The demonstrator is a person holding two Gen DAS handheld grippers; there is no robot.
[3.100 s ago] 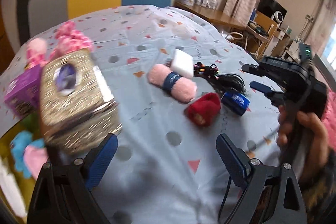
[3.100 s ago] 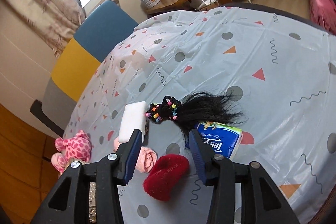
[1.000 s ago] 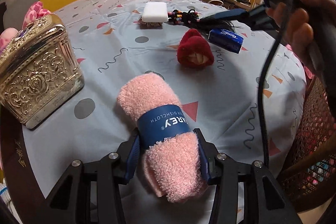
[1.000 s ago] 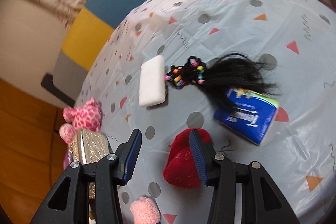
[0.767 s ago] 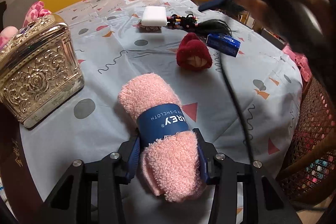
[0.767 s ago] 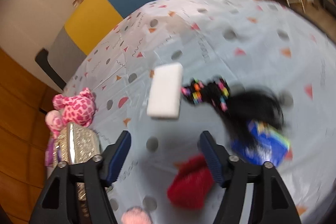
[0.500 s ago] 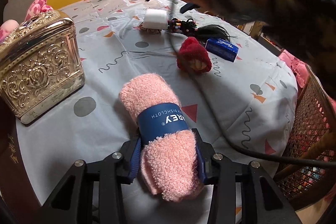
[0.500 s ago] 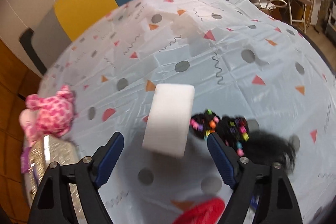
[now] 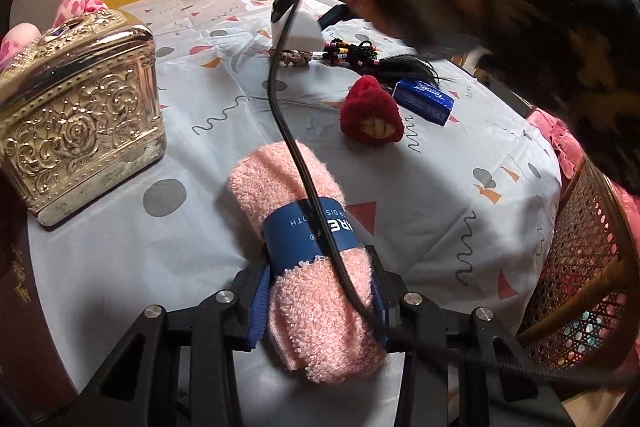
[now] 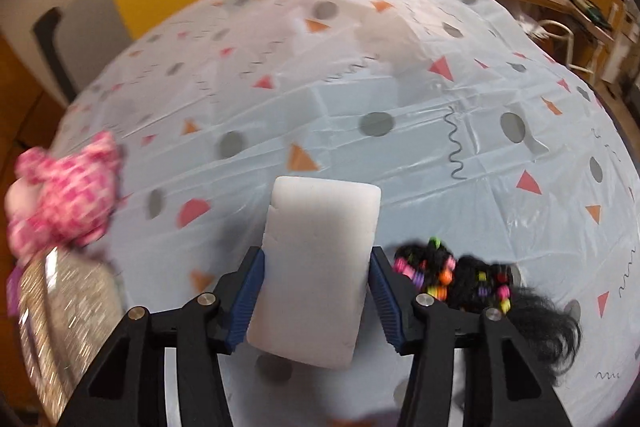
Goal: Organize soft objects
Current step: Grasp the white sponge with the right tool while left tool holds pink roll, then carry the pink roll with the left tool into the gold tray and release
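Left claw [image 9: 318,301] clamped on towel [image 9: 304,235], cable [image 9: 296,155] crossing it, right claw [image 10: 316,301] flanking sponge [image 10: 316,267], grip unclear, edges motion-blurred

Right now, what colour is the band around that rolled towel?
Dark blue with pale lettering, wrapped around the pink towel; the left wrist view shows it best.
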